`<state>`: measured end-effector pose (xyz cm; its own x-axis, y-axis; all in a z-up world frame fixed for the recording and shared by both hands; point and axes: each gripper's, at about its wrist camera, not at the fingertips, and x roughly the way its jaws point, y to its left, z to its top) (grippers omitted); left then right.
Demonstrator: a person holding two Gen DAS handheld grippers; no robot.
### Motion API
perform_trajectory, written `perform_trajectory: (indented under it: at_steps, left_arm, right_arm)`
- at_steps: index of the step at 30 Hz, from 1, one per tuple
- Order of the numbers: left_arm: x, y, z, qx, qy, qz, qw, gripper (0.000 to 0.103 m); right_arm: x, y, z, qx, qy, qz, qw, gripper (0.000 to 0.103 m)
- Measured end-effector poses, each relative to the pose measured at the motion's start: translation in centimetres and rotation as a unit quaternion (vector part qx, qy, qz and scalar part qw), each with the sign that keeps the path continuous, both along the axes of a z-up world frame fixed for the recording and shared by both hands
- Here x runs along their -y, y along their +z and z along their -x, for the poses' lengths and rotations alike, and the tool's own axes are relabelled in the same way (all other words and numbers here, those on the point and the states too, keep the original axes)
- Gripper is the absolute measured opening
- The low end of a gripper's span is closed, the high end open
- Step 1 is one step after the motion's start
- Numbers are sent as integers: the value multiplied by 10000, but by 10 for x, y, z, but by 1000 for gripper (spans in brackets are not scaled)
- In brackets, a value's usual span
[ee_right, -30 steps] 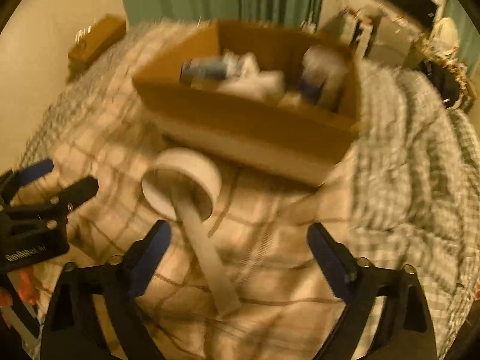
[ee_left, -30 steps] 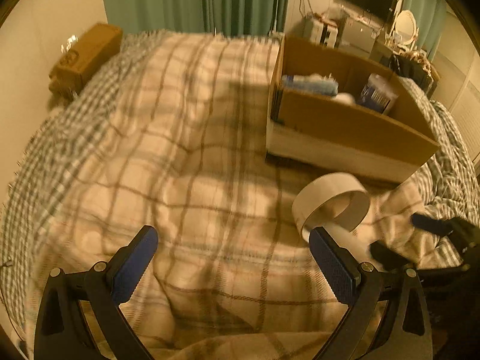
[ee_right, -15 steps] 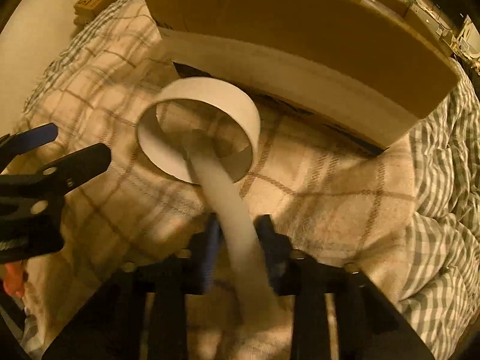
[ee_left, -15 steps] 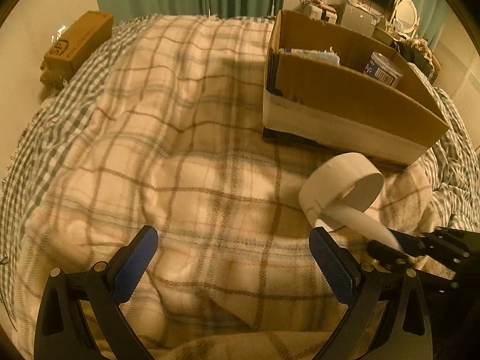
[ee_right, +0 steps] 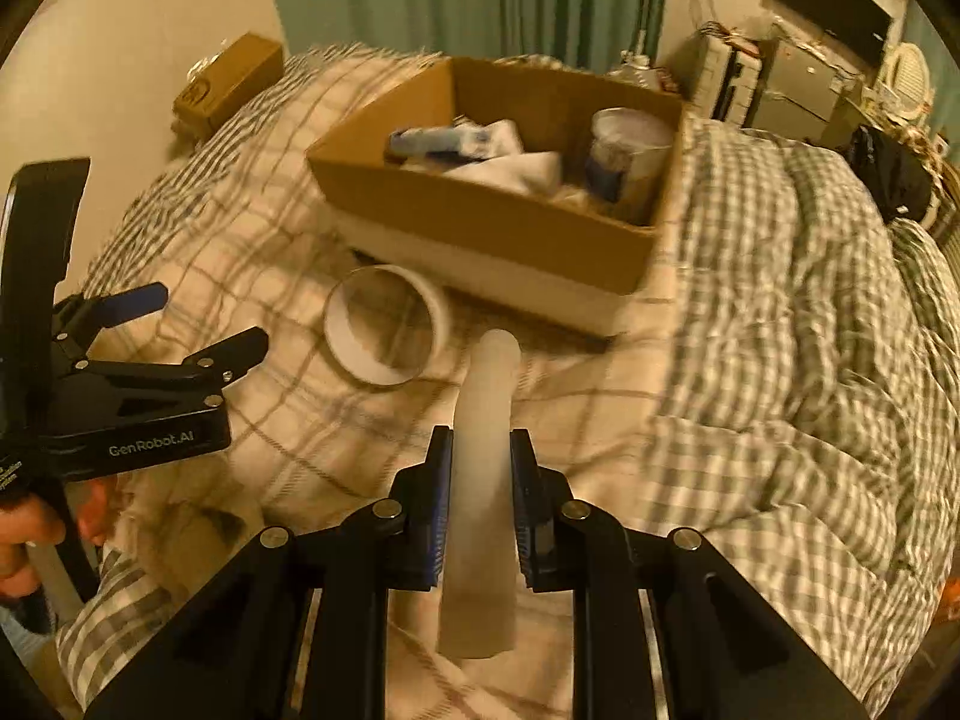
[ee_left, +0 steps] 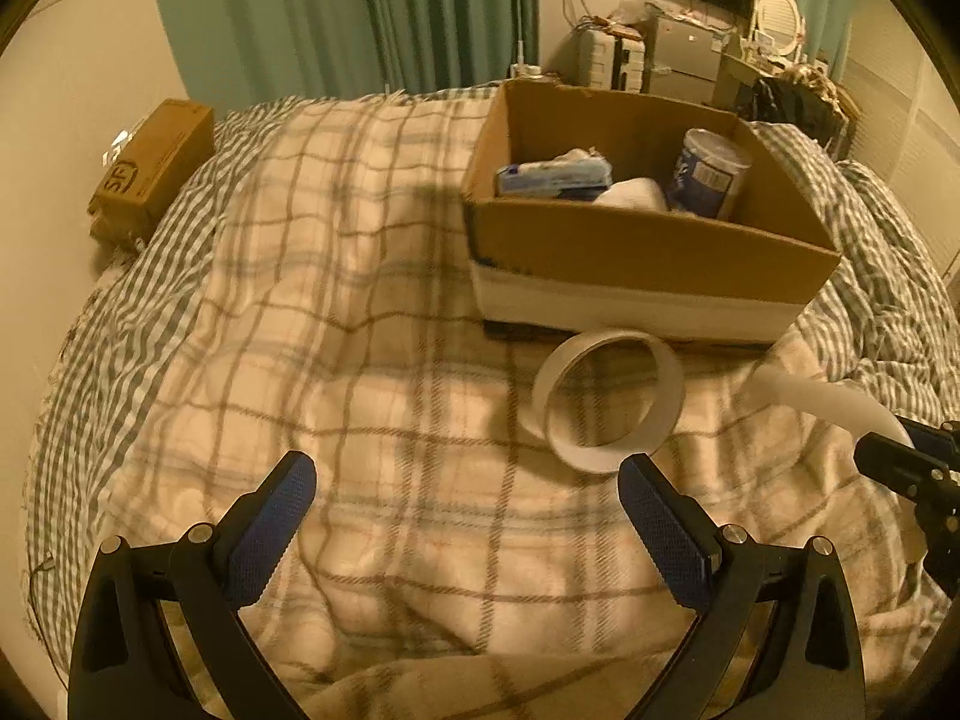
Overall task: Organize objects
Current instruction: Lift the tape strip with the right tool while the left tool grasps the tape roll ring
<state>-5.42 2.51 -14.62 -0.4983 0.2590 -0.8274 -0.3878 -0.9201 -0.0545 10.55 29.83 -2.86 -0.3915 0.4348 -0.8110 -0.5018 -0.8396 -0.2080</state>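
Observation:
A white ring-shaped band (ee_left: 606,402) lies on the plaid blanket just in front of an open cardboard box (ee_left: 648,246); it also shows in the right wrist view (ee_right: 387,333). My right gripper (ee_right: 480,468) is shut on a white flat strip (ee_right: 483,480) and holds it above the blanket, pointing toward the box (ee_right: 498,222). The strip (ee_left: 828,405) and right gripper show at the right edge of the left wrist view. My left gripper (ee_left: 465,510) is open and empty, low over the blanket, with the ring just beyond its right finger.
The box holds a blue-and-white tin (ee_left: 711,171), a blue packet (ee_left: 552,174) and white cloth (ee_right: 510,168). A checked duvet (ee_right: 810,300) lies to the right. A closed brown carton (ee_left: 153,165) sits at the bed's far left by the wall.
My right gripper has closed on the white strip and lifted it up and back from the ring. The ring stays on the blanket. Both cameras have pulled back from the box.

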Motion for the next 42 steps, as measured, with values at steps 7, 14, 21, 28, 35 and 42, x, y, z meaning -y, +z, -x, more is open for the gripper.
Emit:
perform_trajectory:
  at_steps: [7, 14, 21, 28, 35, 42]
  left_arm:
    - [-20, -19, 30, 328, -62, -167, 9993, 103]
    - [-49, -54, 53, 667, -290, 20, 9973, 96]
    - [-61, -68, 58, 886, -503, 8, 9948, 57]
    - [-62, -51, 44, 812, -709, -134, 9941, 26]
    - [-53, -4, 22, 474, -754, -309, 9955, 18]
    - [-43, 42, 2, 80, -771, -453, 9960, 14]
  right_arm:
    - [-29, 5, -11, -217, -365, -32, 9991, 18]
    - [-69, -7, -12, -300, -710, 103, 9970, 18]
    - [-89, -19, -6, -231, -661, 257, 9972, 18]
    - [-86, -13, -11, -288, -645, 254, 9972, 18]
    - [-64, 17, -19, -468, -522, 73, 9975, 18]
    - [-30, 62, -33, -779, -340, -290, 9960, 18]
